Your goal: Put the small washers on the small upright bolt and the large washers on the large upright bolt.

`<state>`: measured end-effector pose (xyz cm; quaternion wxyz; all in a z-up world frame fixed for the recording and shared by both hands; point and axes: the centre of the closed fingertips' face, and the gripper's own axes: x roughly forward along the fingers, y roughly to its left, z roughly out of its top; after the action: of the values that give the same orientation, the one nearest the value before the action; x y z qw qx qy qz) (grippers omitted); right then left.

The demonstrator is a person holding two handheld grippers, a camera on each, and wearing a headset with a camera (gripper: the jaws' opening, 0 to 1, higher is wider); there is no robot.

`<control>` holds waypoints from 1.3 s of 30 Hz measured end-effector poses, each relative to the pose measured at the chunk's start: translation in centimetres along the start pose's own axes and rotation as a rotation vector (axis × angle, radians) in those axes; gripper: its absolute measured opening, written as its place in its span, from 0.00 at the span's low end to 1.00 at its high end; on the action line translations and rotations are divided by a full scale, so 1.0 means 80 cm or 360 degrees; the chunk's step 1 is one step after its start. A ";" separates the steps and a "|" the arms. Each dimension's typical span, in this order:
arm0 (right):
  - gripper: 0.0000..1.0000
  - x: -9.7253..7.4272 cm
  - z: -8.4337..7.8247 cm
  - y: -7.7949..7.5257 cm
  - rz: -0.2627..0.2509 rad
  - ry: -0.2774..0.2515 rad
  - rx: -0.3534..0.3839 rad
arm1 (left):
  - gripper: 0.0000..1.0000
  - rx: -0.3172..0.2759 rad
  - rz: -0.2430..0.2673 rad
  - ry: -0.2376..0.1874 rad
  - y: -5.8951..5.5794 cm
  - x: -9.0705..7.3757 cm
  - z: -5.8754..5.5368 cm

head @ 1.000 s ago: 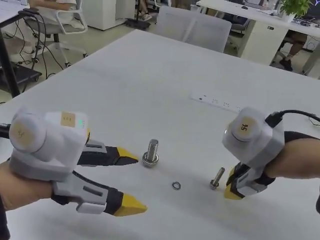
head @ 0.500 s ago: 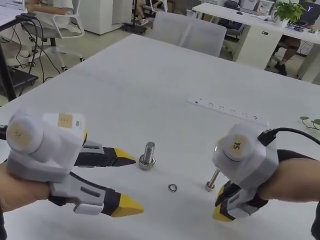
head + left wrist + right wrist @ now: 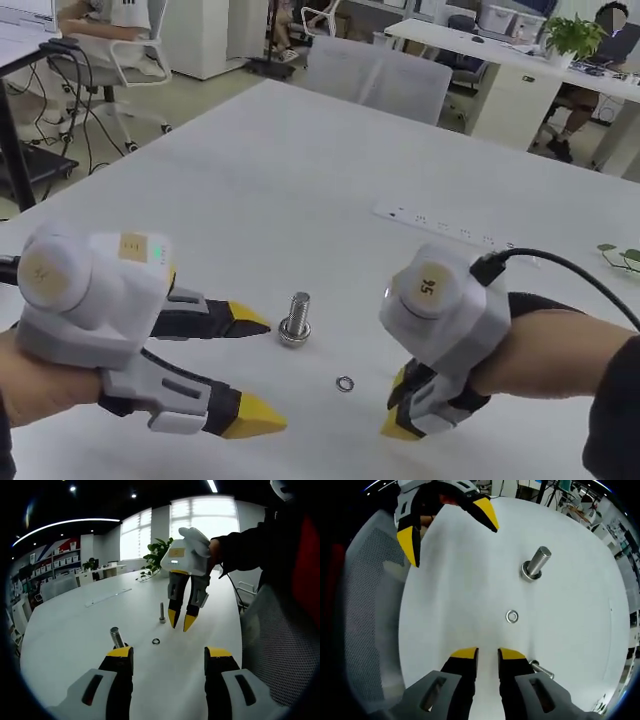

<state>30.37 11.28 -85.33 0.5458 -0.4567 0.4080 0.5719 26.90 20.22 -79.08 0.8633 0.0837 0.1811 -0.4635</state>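
My left gripper, jaws spread wide and empty; the large bolt stands just ahead of its left jaw tip. My right gripper, jaws narrowly parted, pinching nothing; the small washer lies flat on the table ahead of its tips, the small bolt just beside its right jaw

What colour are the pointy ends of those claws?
Yellow, over black. Clearest in the head view, on the left gripper.

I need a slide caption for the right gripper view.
Right gripper, jaws slightly apart, aimed at a loose washer lying near the large bolt.
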 end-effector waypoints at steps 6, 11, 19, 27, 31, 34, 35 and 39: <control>0.18 0.004 0.024 -0.009 -0.0008 -0.0019 -0.0048 | 0.56 -0.0002 0.0002 0.0002 0.001 -0.001 -0.001; 0.18 0.010 0.036 -0.021 -0.0023 0.0004 -0.0070 | 0.56 -0.0005 0.0003 0.0004 0.001 -0.002 -0.002; 0.18 0.025 0.042 -0.036 -0.0035 0.0040 -0.0074 | 0.56 -0.0011 0.0001 0.0000 0.001 -0.002 -0.003; 0.19 0.033 0.041 -0.040 -0.0028 0.0061 -0.0063 | 0.56 -0.0012 -0.0004 -0.0003 0.001 -0.002 -0.002; 0.21 0.036 0.041 -0.041 -0.0018 0.0065 -0.0054 | 0.56 -0.0012 -0.0005 -0.0002 0.001 -0.002 -0.003; 0.21 0.038 0.041 -0.042 -0.0018 0.0066 -0.0050 | 0.56 -0.0013 -0.0001 -0.0007 0.002 -0.003 -0.002; 0.21 0.038 0.041 -0.042 -0.0018 0.0068 -0.0050 | 0.56 -0.0013 0.0002 -0.0009 0.002 -0.004 -0.002; 0.21 0.038 0.042 -0.042 -0.0013 0.0069 -0.0053 | 0.56 -0.0013 0.0005 -0.0013 0.003 -0.004 -0.002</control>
<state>33.47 15.53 -87.36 0.5314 -0.4798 0.4082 0.5664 26.90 20.64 -79.10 0.8651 0.0784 0.1793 -0.4618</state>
